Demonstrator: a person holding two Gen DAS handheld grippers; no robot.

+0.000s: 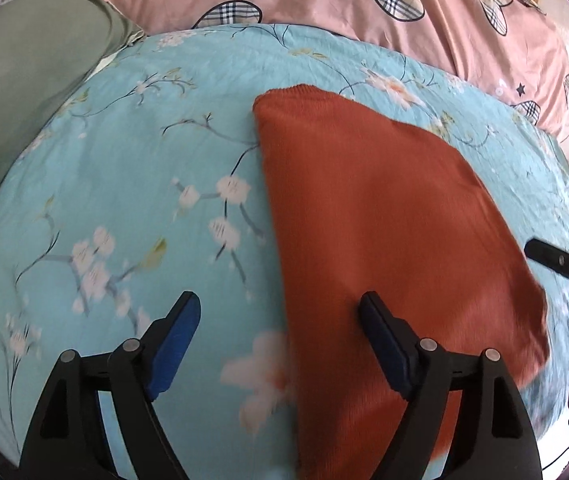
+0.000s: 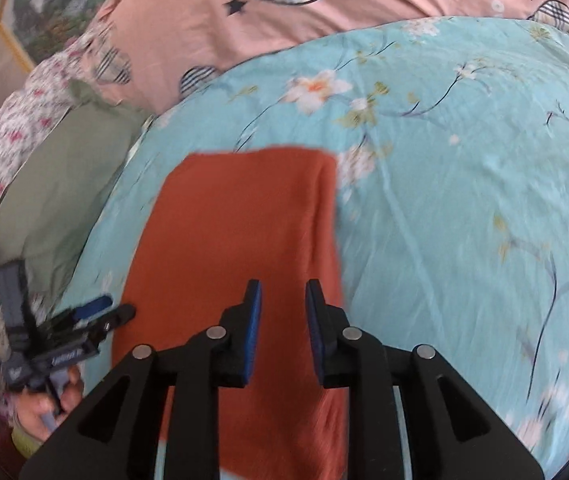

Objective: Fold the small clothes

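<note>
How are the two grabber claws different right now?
The left hand-held gripper has its blue pads spread wide; the right hand-held gripper has them much closer, with only a narrow gap. The left one straddles the left edge of the orange garment, one finger over the blue floral sheet; the right one sits over the garment near its right edge. Both are black with blue pads, and neither is gripping anything.

- The bed [image 1: 124,200] fills most of both frames, covered by a light-blue sheet printed with white blossoms and dark twigs.
- A rust-orange knit garment [image 1: 384,220] lies flat on it, right of centre in the left wrist view.
- A green pillow [image 1: 24,100] sits at upper left.
- A pink quilt [image 1: 364,8] with plaid shapes and stars runs along the top.
</note>
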